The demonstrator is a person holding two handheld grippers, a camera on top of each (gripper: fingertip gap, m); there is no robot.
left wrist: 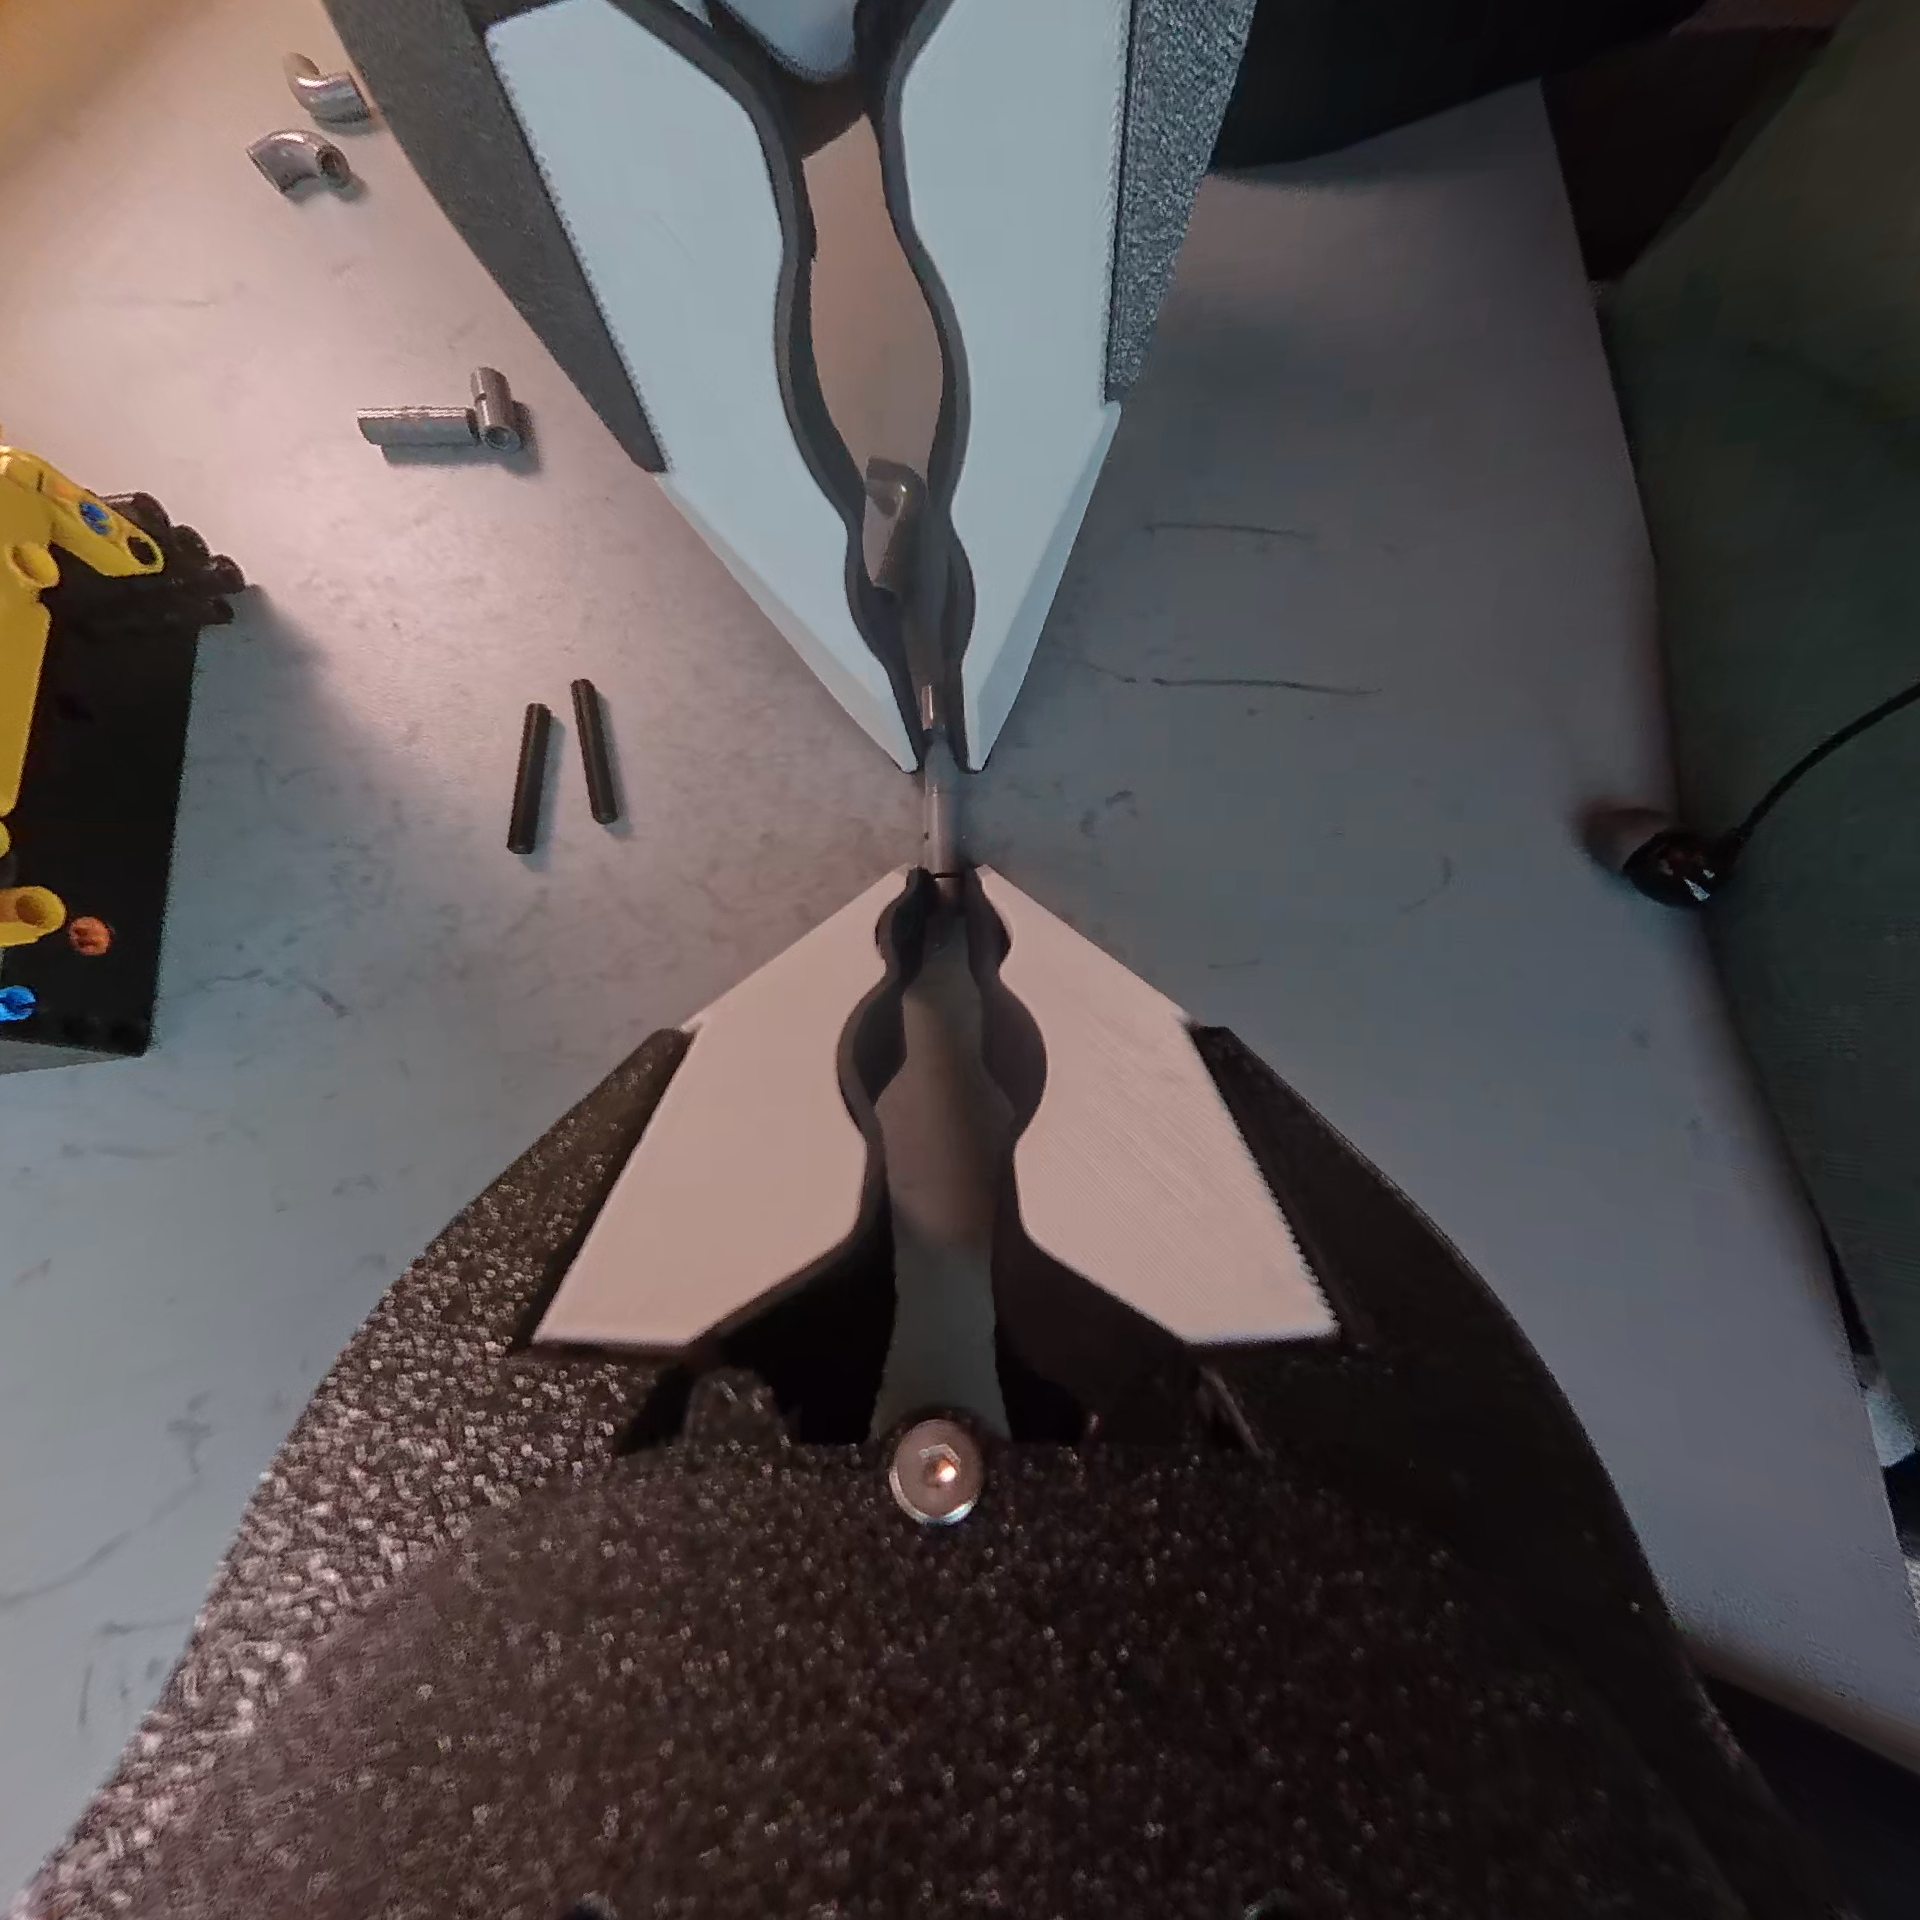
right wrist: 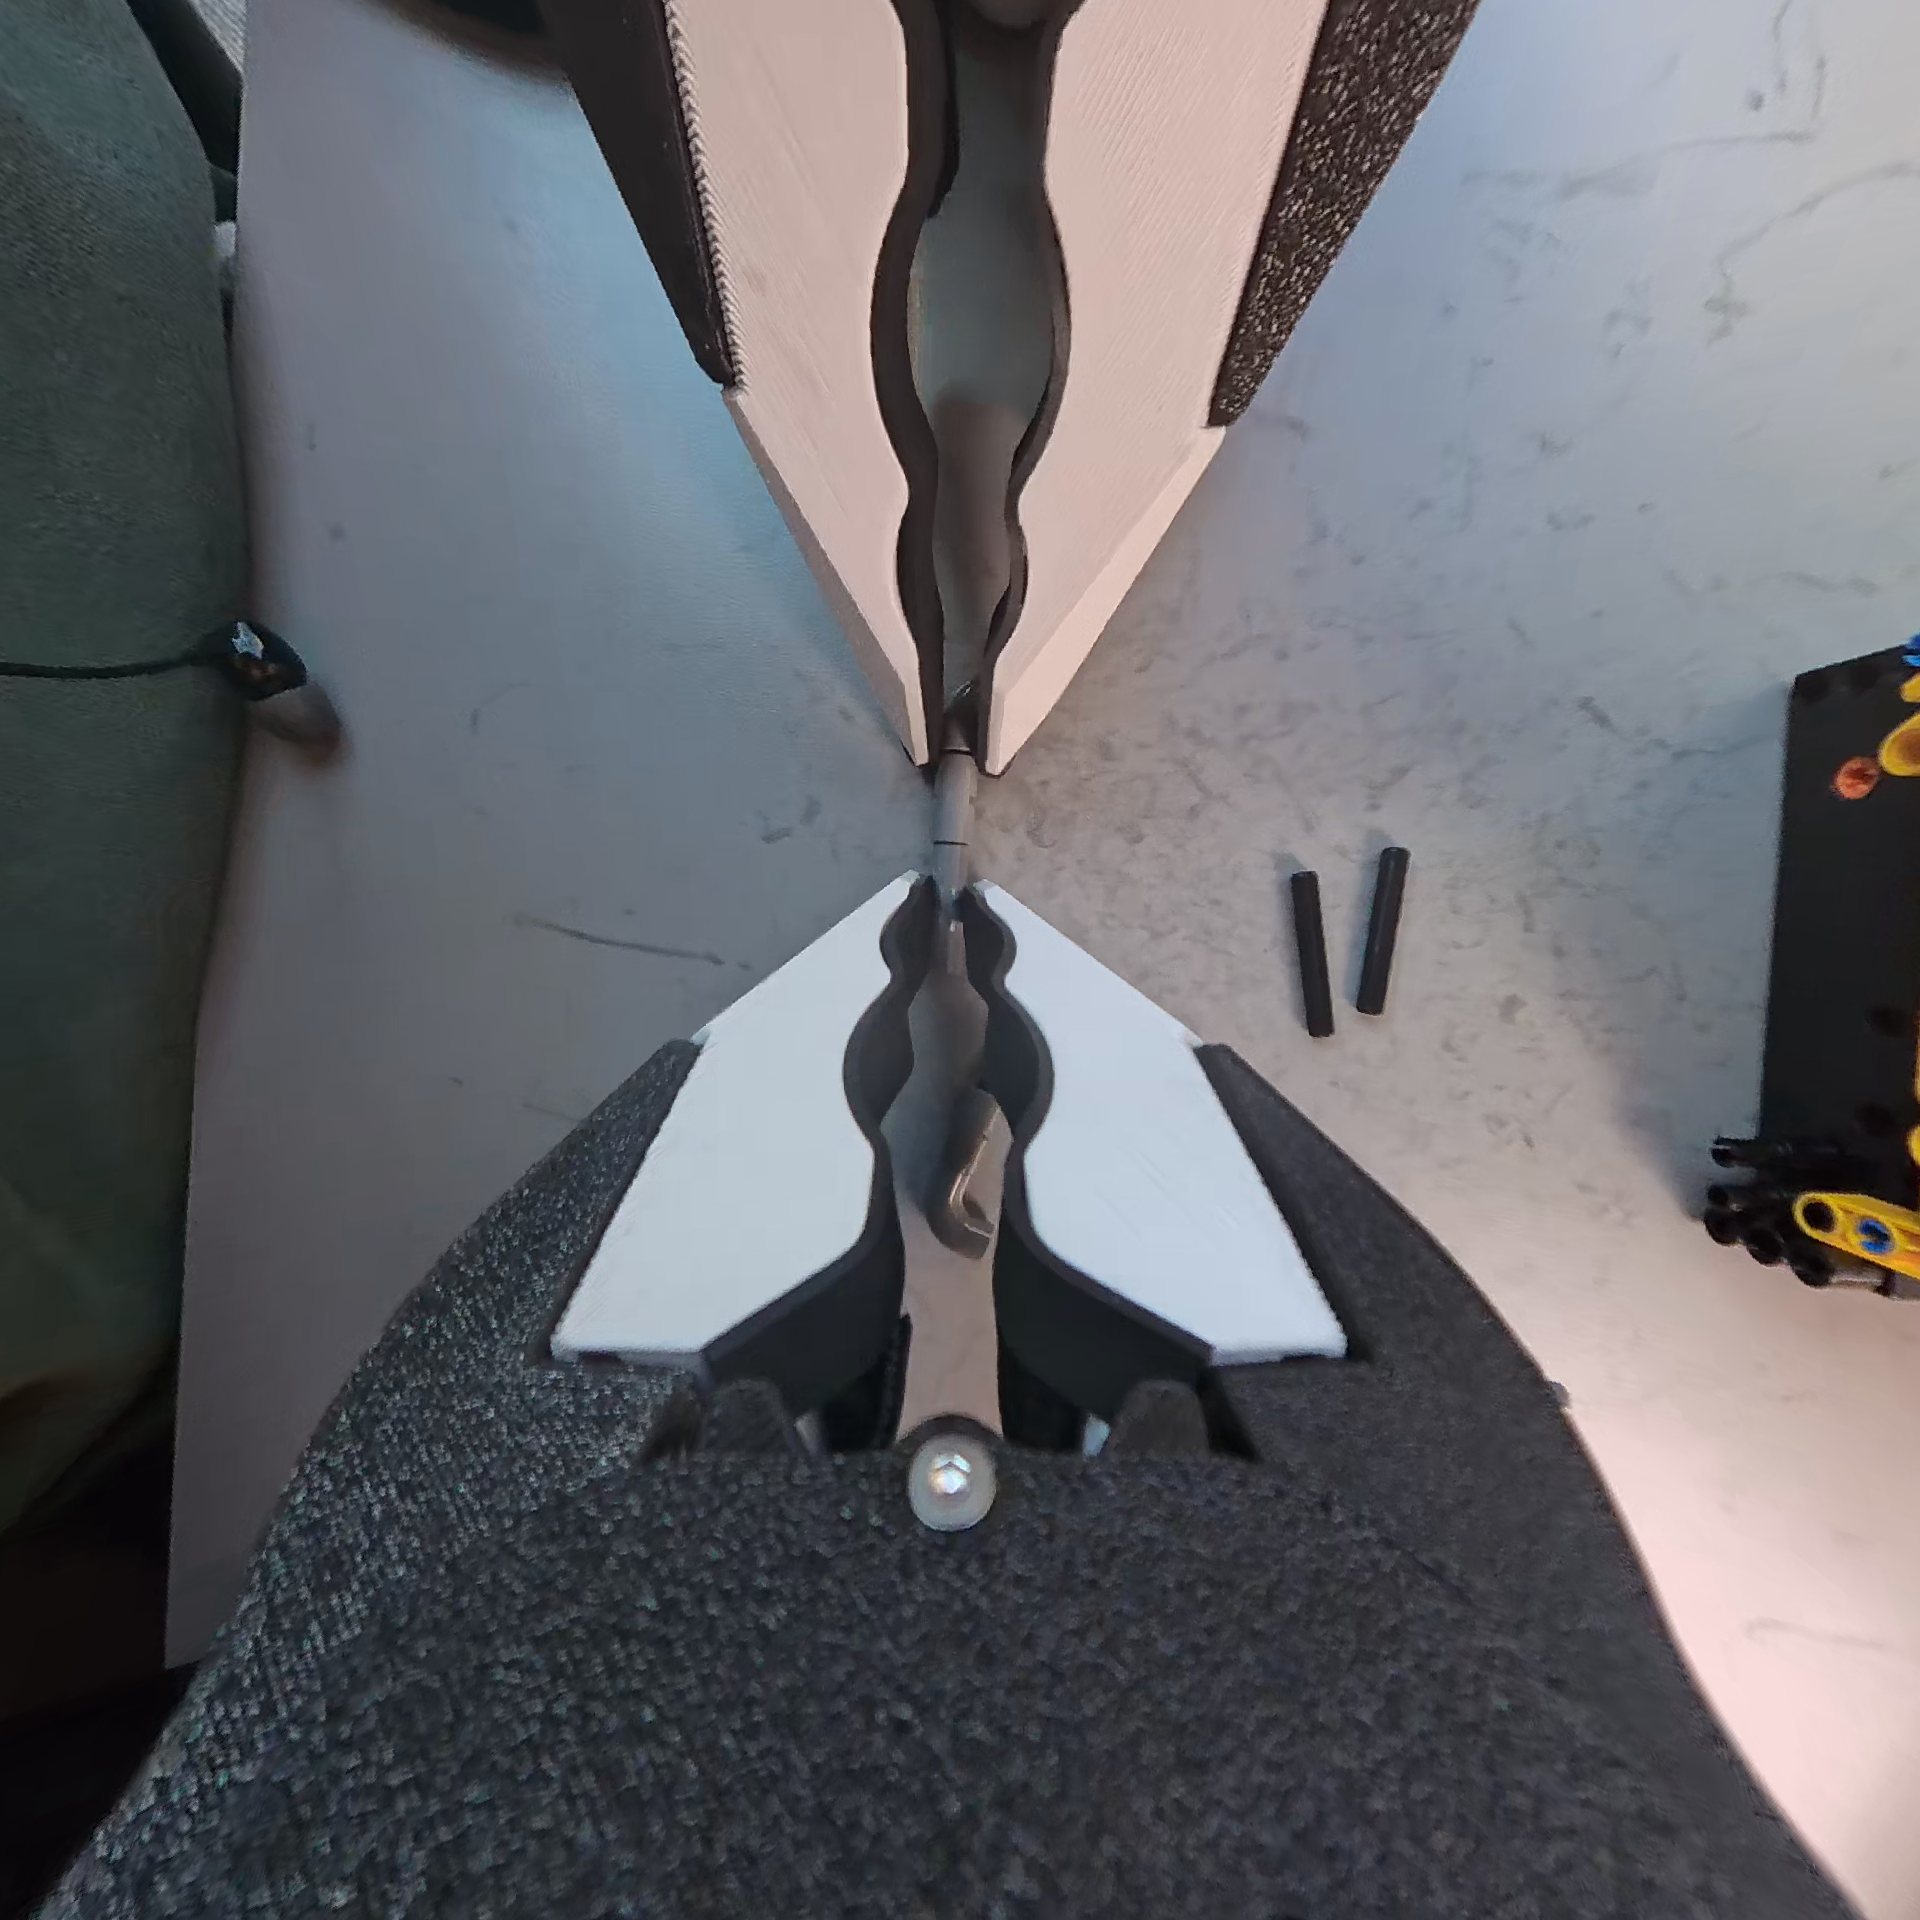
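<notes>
My two grippers meet tip to tip over a pale grey table. A thin grey rod bridges the small gap between them, with a seam partway along it. My left gripper is shut on the rod's near end. My right gripper is shut on the far end, and a grey elbow connector on that end sits between its fingers. In the right wrist view, my right gripper pinches the rod, the elbow connector lies behind its tips, and my left gripper faces it.
Two short black rods lie side by side. A yellow and black brick model stands beyond them. Two grey elbows and a grey rod with connector lie farther off. A black cable plug rests at the table's edge by green upholstery.
</notes>
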